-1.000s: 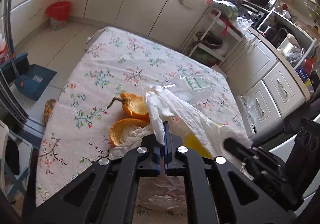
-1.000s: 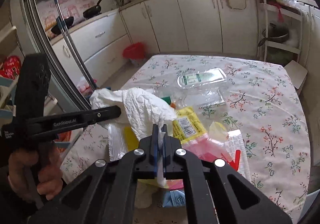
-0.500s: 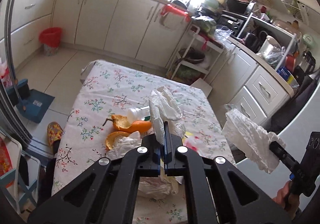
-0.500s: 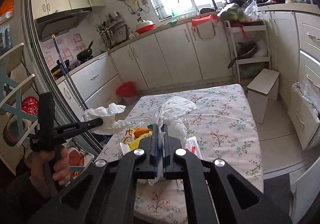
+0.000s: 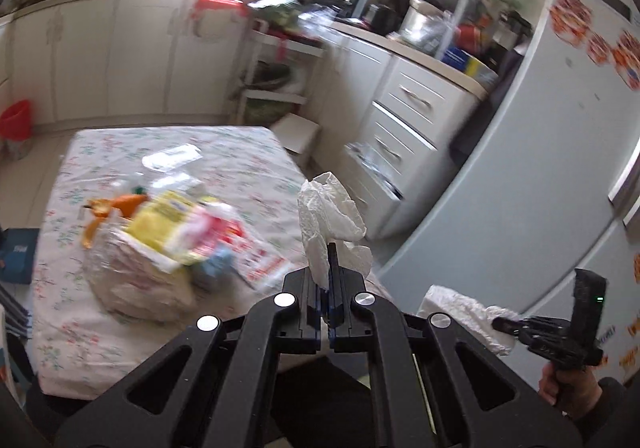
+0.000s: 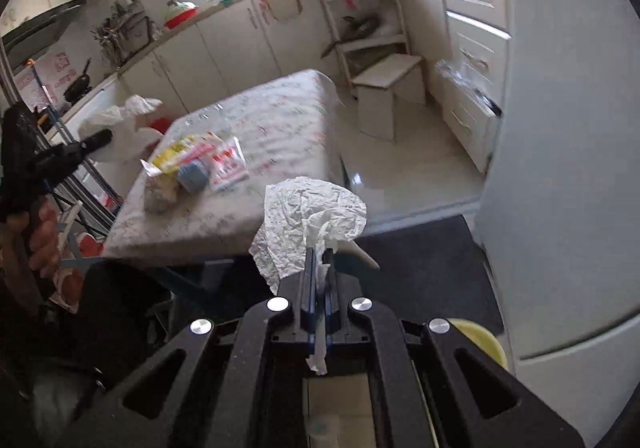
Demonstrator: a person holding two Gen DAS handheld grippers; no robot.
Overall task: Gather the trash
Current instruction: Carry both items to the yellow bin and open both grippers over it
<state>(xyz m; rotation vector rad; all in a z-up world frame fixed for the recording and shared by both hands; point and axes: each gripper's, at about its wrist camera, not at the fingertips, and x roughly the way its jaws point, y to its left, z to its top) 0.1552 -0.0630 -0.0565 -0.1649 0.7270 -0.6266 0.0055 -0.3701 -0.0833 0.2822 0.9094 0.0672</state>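
Observation:
My left gripper point(image 5: 330, 248) is shut on a crumpled white paper towel point(image 5: 326, 218), held in the air off the table's near right corner. My right gripper point(image 6: 320, 254) is shut on a second crumpled white tissue point(image 6: 308, 216), held over the dark floor between table and fridge. Each gripper shows in the other's view: the right one point(image 5: 498, 322) with its tissue point(image 5: 460, 314) at lower right, the left one point(image 6: 102, 136) with its towel point(image 6: 128, 110) at far left. More trash lies on the floral tablecloth point(image 5: 256, 168): orange peels point(image 5: 120, 204), yellow and red wrappers point(image 5: 180, 228), a plastic bag point(image 5: 132, 280).
A white fridge point(image 5: 540, 168) stands close on the right. White drawers point(image 5: 404, 120) and a shelf rack point(image 5: 272, 76) line the far wall. A red bin point(image 5: 14, 122) sits on the floor at far left. A yellow rim point(image 6: 480, 340) shows below my right gripper. A small white stool point(image 6: 390, 96) stands beyond the table.
Both grippers have pulled back and swung right, away from the table, each carrying its tissue. The fridge has come into view.

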